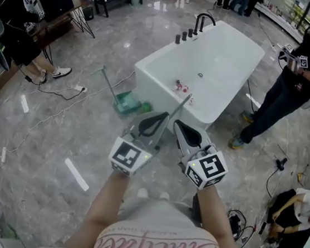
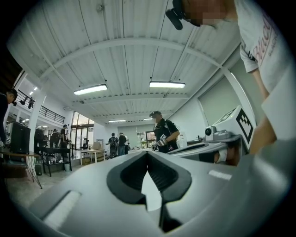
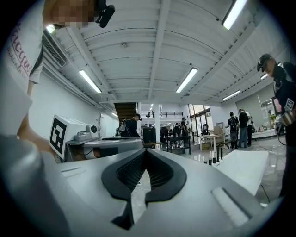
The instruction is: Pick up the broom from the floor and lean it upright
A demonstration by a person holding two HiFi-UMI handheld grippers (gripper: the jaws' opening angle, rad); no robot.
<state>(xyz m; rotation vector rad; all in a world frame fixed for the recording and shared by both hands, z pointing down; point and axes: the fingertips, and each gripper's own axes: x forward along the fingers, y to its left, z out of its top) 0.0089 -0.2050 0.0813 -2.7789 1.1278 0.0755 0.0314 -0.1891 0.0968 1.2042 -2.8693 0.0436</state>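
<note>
In the head view a slim grey broom handle [image 1: 183,103] slants up against the front of the white bathtub [image 1: 231,51]. Its lower end is hidden behind my grippers. A bit of green [image 1: 144,107] shows at the tub's foot beside a green dustpan [image 1: 125,102] with a long handle. My left gripper [image 1: 161,116] and right gripper [image 1: 179,124] are held side by side, pointing towards the tub, just short of the handle. Both are shut with nothing between the jaws. In their own views the left gripper [image 2: 148,152] and right gripper [image 3: 145,151] show closed jaws against the room.
A person [image 1: 301,71] stands right of the tub, another [image 1: 15,25] is at the far left near a desk, and one crouches at the lower right [image 1: 295,211]. Cables and a power strip [image 1: 81,89] lie on the grey marble floor to the left.
</note>
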